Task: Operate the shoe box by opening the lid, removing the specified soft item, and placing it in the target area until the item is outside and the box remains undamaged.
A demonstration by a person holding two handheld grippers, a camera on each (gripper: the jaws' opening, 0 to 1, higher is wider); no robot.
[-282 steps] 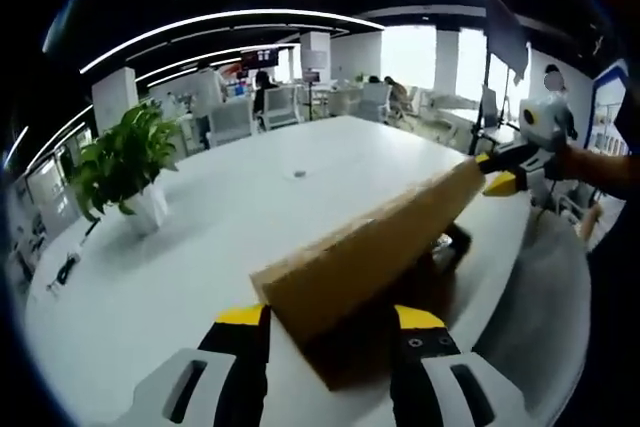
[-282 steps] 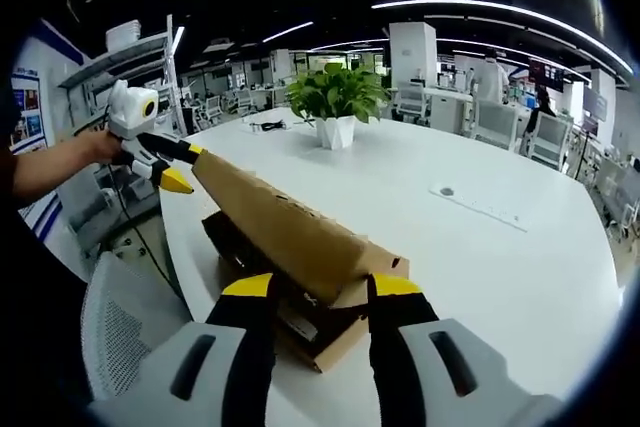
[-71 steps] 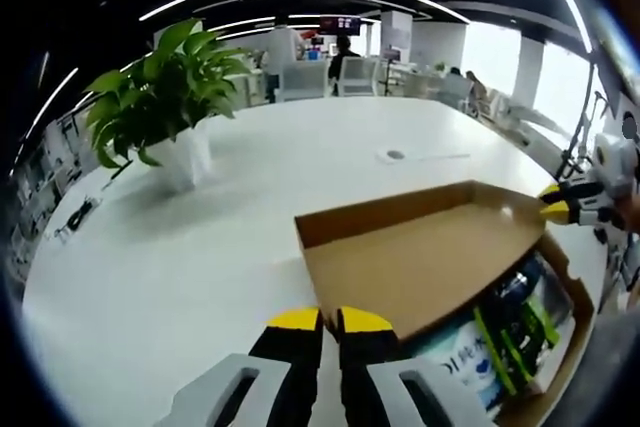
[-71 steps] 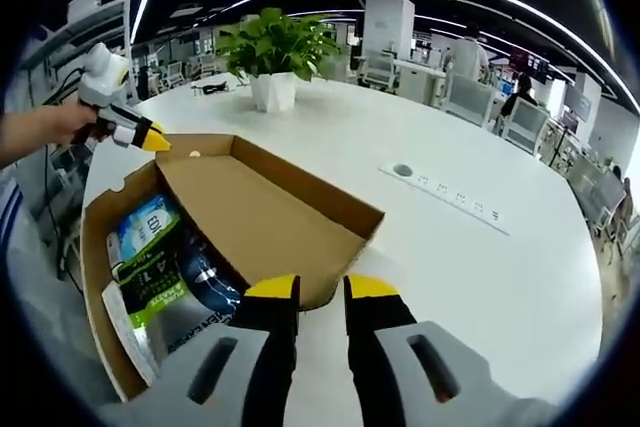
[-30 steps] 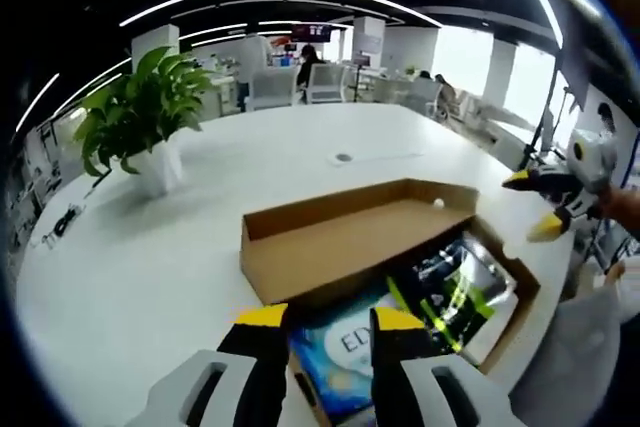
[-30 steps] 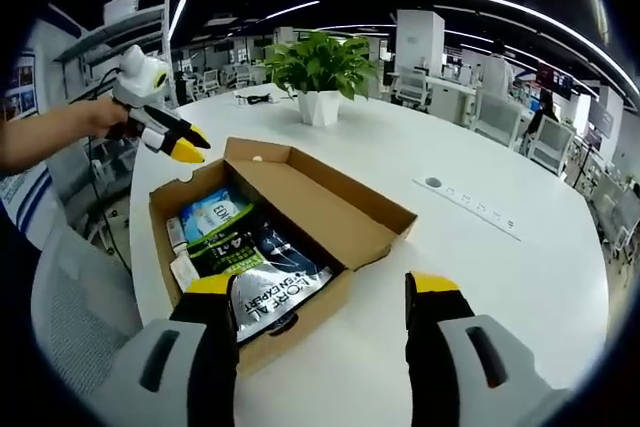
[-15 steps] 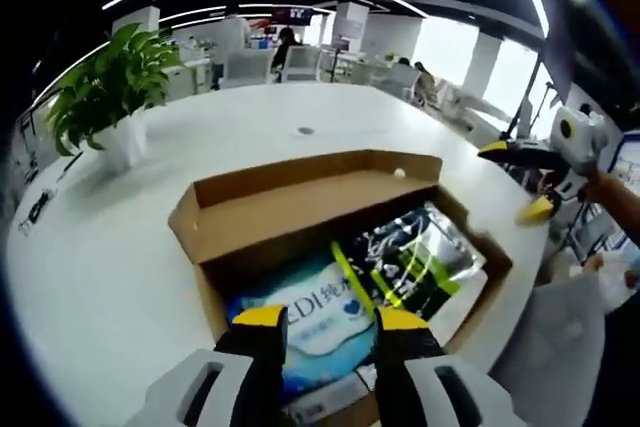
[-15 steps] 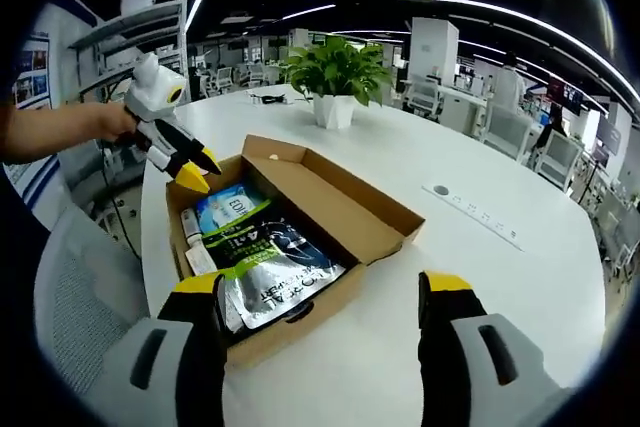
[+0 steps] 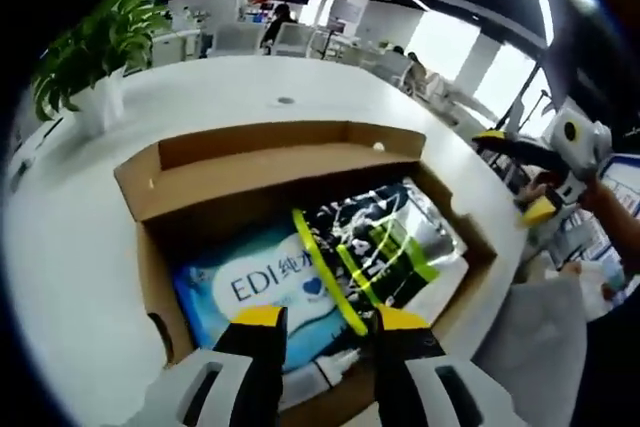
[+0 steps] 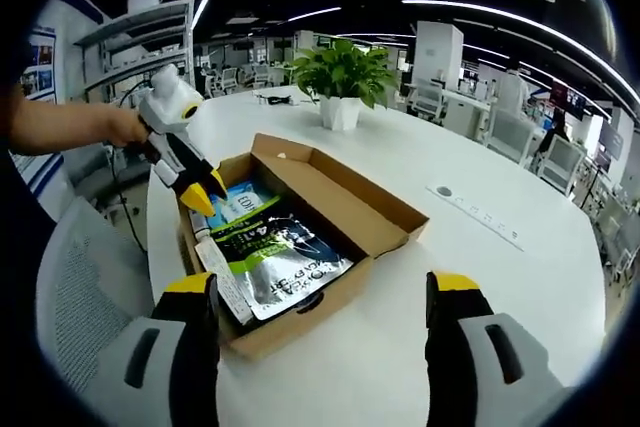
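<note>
The brown shoe box [image 9: 268, 171] [image 10: 352, 198] lies open on the white table, its lid folded flat back. Inside lie a blue-and-white soft pack [image 9: 262, 287] [image 10: 237, 205] and a dark pouch with green stripes [image 9: 385, 239] [image 10: 285, 269]. My left gripper [image 9: 330, 319] [image 10: 200, 190] hovers open right over the blue-and-white pack at the box's end, touching nothing. My right gripper [image 10: 322, 289] [image 9: 520, 175] stands wide open in front of the box's other end, clear of it.
A potted plant [image 10: 341, 77] [image 9: 95, 57] stands on the table [image 10: 520, 287] beyond the box. A grey mesh chair [image 10: 70, 297] sits off the table's edge. A socket strip [image 10: 478, 215] is set into the table, with bare tabletop around it.
My left gripper has come closer and lower over the open box, now just above the packs. The right gripper stays wide open, almost still.
</note>
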